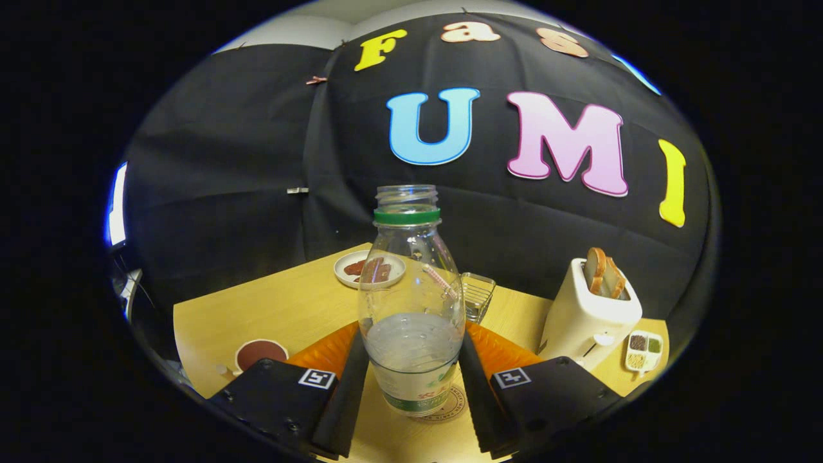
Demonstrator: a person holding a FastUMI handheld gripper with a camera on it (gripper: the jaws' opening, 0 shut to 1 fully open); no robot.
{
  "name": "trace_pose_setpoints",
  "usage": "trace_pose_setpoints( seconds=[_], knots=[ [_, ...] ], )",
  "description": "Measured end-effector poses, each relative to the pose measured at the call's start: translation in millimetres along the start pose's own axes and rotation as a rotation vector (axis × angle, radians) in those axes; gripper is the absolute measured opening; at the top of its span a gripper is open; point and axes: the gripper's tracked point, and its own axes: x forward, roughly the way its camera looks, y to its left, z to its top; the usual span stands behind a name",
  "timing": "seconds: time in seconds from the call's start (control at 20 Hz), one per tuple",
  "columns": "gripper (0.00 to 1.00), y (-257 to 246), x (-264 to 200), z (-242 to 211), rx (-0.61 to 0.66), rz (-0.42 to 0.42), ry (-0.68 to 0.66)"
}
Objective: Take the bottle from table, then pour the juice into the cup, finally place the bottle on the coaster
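Holding the bottle, your gripper has one finger on each side of it, and both look pressed against it. You can see the bottle low in the middle of the frame, upright on a round coaster on the table, with clear liquid in its lower part and no cap. A cup of dark drink sits lower left. Farther back are a wire basket, a toaster with bread, and a plate.

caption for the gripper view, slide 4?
Gripper fingers flank an uncapped bottle standing upright on the coaster, toaster beyond.
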Motion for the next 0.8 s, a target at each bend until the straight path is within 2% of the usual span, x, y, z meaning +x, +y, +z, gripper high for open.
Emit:
trace_pose_setpoints(
  seconds=[0.2, 0.55, 0.8],
  knots=[
    [0.74, -20.1, 16.7, -24.6, 0.030, -0.059, -0.005],
    [0.76, -34.1, 35.6, -52.3, 0.052, -0.102, 0.007],
    [0.77, -37.7, 34.6, -49.6, 0.041, -0.111, -0.015]
  ],
)
